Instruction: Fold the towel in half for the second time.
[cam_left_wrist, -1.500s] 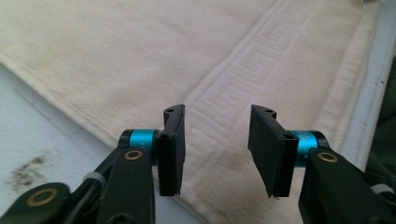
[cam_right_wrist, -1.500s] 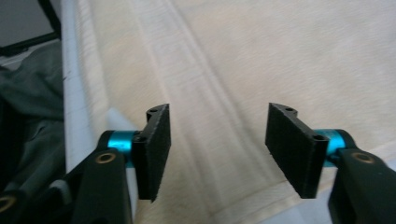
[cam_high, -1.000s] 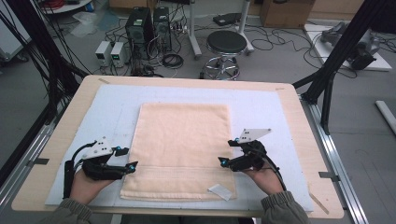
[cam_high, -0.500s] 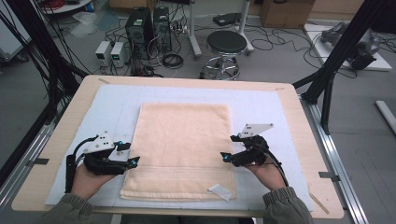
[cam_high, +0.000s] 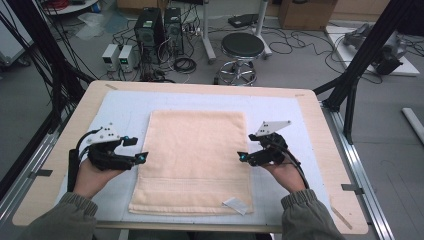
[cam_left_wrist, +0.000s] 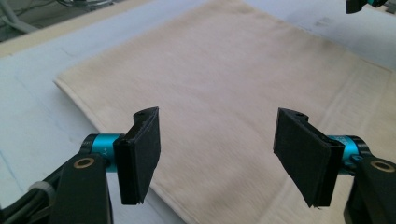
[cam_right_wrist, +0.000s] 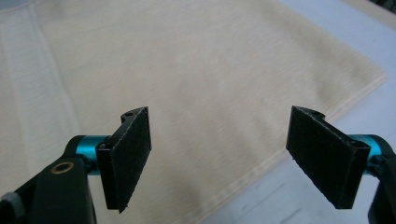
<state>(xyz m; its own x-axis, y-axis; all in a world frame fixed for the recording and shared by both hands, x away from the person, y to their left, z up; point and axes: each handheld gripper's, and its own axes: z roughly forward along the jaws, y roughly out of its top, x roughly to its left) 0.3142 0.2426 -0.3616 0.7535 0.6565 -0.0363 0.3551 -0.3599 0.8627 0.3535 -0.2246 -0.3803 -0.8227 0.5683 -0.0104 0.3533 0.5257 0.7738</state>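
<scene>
While the high view looks down, a peach-coloured towel (cam_high: 195, 160) lies flat on the white mat (cam_high: 280, 107), a small white label (cam_high: 235, 204) at its near edge, between the left gripper (cam_high: 142, 158) and right gripper (cam_high: 241, 157). Seen from the left gripper view, the jaws, just opening, stand spread above its blurred weave. Seen from the right gripper view, the jaws gape over a hemmed edge, holding nothing.

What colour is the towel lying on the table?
Pale peach-cream, plain; the towel shows best in the high view.
</scene>
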